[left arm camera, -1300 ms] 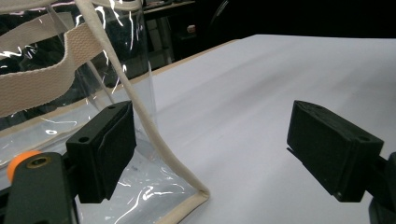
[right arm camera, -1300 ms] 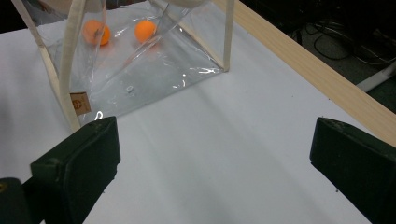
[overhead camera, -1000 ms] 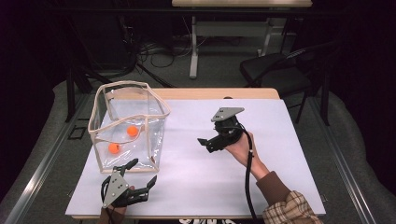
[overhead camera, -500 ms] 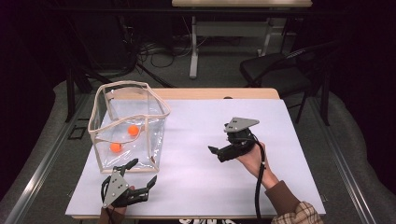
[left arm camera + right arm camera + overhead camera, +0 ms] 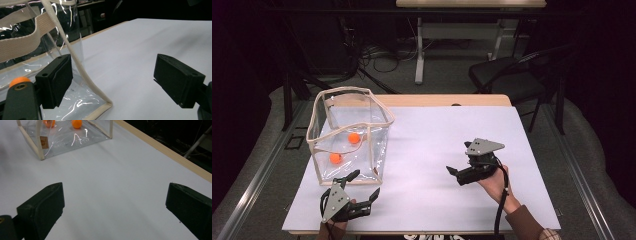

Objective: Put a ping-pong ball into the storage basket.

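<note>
Dim room w/ grey floor [image 5: 257,165], a black chair [image 5: 512,80] and a tangle of cables beyond the table [image 5: 437,145], whose white top has a wood edge along the far side. The clear bag [image 5: 349,135] w/ beige trim stands upright on the table's left part, open at top; two orange balls [image 5: 354,138] lie inside on its floor, slightly apart. Left gripper [image 5: 362,187] sits just in front of the bag at the table's near edge, jaws apart, empty; in the left gripper view one jaw is just beside the bag's corner seam [image 5: 82,72]. Right gripper [image 5: 455,175] is held well right of the bag, jaws wide apart, nothing between them, pointing toward the bag.
</note>
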